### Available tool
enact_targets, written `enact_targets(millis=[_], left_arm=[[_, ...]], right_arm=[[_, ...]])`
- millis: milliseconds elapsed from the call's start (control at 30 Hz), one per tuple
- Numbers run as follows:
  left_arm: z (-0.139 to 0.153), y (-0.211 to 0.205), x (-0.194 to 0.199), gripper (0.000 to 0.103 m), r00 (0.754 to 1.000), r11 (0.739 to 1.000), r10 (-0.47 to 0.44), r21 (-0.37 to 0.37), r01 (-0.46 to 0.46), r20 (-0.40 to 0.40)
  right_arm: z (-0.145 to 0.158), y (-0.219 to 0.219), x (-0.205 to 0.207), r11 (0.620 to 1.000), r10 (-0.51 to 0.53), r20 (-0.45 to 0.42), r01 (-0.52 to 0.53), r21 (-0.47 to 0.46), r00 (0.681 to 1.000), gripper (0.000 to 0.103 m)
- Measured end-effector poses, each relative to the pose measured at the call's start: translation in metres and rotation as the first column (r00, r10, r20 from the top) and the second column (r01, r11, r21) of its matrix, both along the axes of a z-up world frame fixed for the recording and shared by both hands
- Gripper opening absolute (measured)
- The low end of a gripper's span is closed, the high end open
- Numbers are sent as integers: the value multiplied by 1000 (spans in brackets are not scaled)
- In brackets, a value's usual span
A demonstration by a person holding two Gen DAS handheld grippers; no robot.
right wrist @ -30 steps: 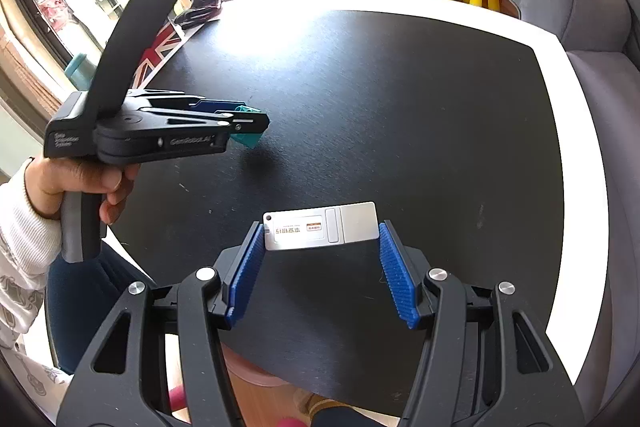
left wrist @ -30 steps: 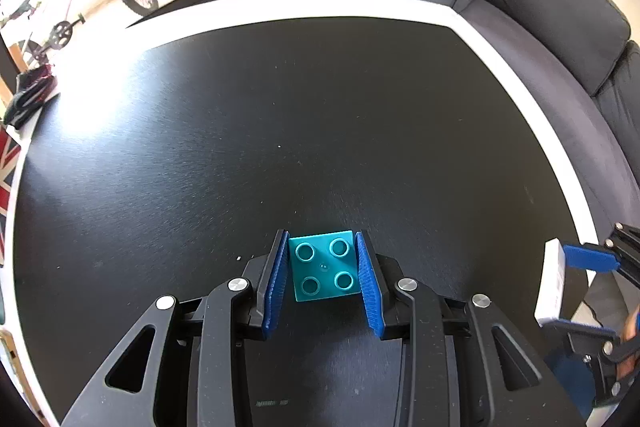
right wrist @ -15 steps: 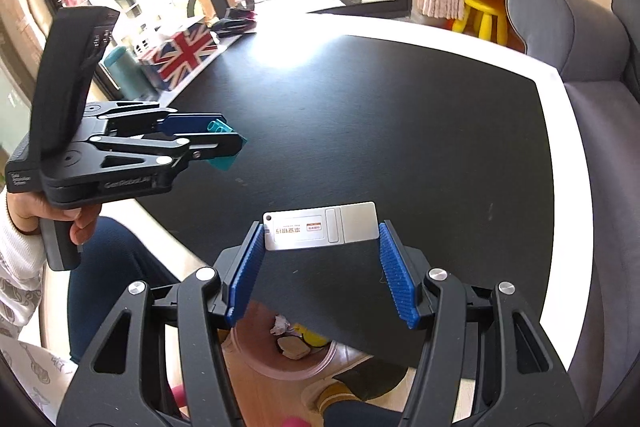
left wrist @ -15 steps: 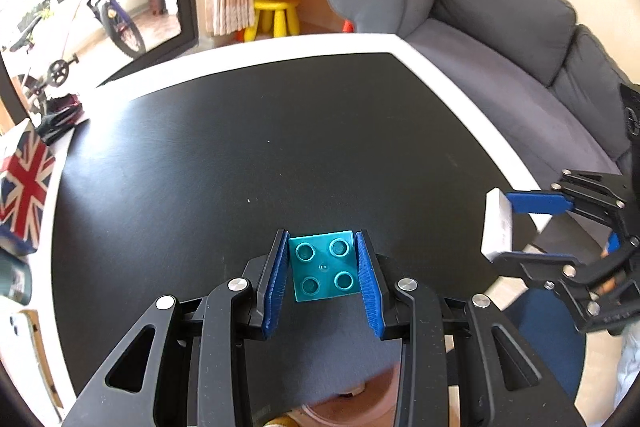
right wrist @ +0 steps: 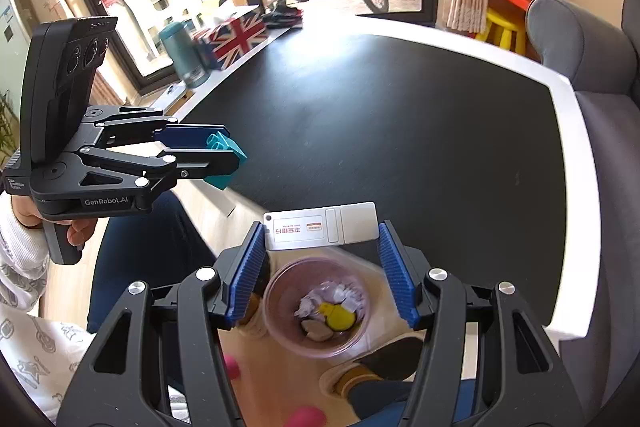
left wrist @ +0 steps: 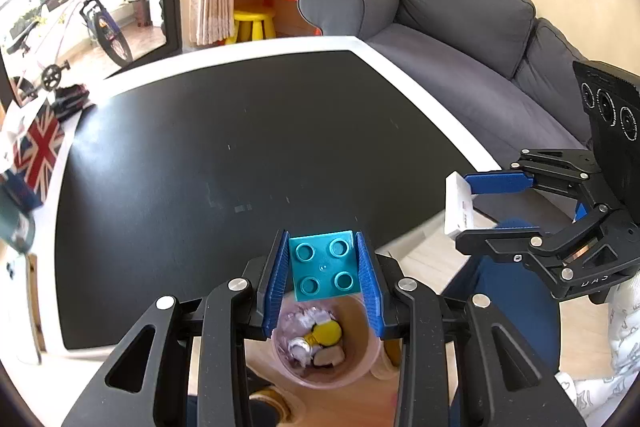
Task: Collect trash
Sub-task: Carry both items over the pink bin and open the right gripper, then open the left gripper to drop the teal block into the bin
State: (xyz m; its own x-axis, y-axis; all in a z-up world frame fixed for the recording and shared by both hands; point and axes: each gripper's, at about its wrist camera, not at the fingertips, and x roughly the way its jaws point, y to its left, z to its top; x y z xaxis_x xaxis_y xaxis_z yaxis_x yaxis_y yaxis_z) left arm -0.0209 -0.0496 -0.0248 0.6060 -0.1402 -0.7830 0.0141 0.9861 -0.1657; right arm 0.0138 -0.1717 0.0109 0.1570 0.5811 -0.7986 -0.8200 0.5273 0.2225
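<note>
Left tool [left wrist: 323, 269]: clamped on one teal toy brick [left wrist: 323, 264], held in the air above the pink bin [left wrist: 362, 373] on the floor, off the near edge of the tabletop [left wrist: 240, 155]
Right tool [right wrist: 321, 239]: clamped endwise on one white card-like device [right wrist: 320, 225], also held above the pink bin [right wrist: 278, 303]
Bin contents: crumpled wrappers, one yellow piece and one pale piece can be made out; an exact count cannot be told
Risk, brick: only part of the bin mouth lies under the brick in the left wrist view, so a release from here is judged liable to strike the rim and bounce onto the floor
Risk, device: it spans wide compared with the bin mouth; dropped flat, it could be caught across the rim or tipped out
Risk, tools: both are crowded over one bin, so a collision is judged possible
Count: two tools, one brick, one device, one bin
</note>
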Motion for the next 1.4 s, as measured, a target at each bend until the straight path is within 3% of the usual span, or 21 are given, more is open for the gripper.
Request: enact_targets(millis=[267,567,633,933,1400], left_arm=[[-24,-6,-30,33,999,999,-5,-37,3,-36],[-29,-5,-44,33,999,999,5,-47,-7,-44],[-29,-6,-45,33,999,999,5,-47,-7,-41],[-31,-7,-46,33,999,999,-4,-50,2,-44],[-44,-11,-40,33,997,997,-34,-66,29,-76]], right_arm=[[-26,-4,-25,999,21,-52,-22,-24,998,57],[-40,-1,-37,998,42,-60,-44,-33,997,58],[-39,-1,-38,999,42,-53,-44,-30,998,68],[-35,-5,-32,1000,0,-44,-1,-17,999,92],[-44,-7,-24,997,-55,-62,51,-56,997,97]])
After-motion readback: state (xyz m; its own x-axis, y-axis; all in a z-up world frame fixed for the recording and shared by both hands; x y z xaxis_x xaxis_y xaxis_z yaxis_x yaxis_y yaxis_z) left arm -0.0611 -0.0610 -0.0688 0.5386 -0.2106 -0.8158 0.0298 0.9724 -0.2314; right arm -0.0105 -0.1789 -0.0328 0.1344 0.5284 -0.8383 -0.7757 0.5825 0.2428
